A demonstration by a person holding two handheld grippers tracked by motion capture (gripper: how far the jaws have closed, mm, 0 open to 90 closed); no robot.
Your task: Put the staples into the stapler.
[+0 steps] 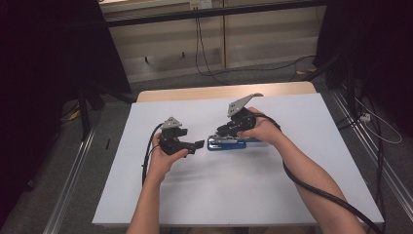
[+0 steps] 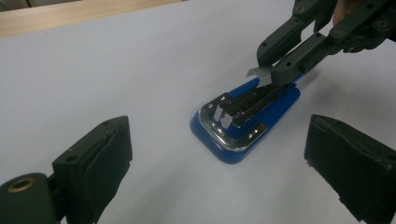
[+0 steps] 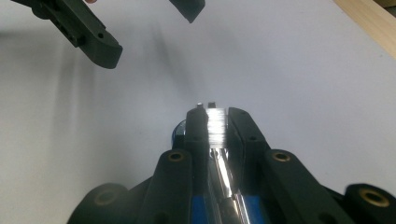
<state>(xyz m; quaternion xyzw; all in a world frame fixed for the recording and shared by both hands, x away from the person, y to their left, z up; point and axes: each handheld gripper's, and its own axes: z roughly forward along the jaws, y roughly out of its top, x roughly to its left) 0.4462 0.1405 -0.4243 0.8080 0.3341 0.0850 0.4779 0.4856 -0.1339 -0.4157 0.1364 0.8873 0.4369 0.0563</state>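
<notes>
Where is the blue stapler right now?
The blue stapler lies mid-table on the white sheet, under the right gripper, whose jaws pinch its metal strip; the left gripper faces it.

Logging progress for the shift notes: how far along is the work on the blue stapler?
Done: the blue stapler lies opened on the white table, its metal staple channel exposed. In hand: the right claw is shut on a shiny metal piece over the stapler's rear. Left: the left claw hangs open beside the stapler, touching nothing. Closing the stapler appears not yet done.

A white-topped table (image 1: 302,161) with a wooden far edge carries a blue stapler (image 2: 243,123).
</notes>
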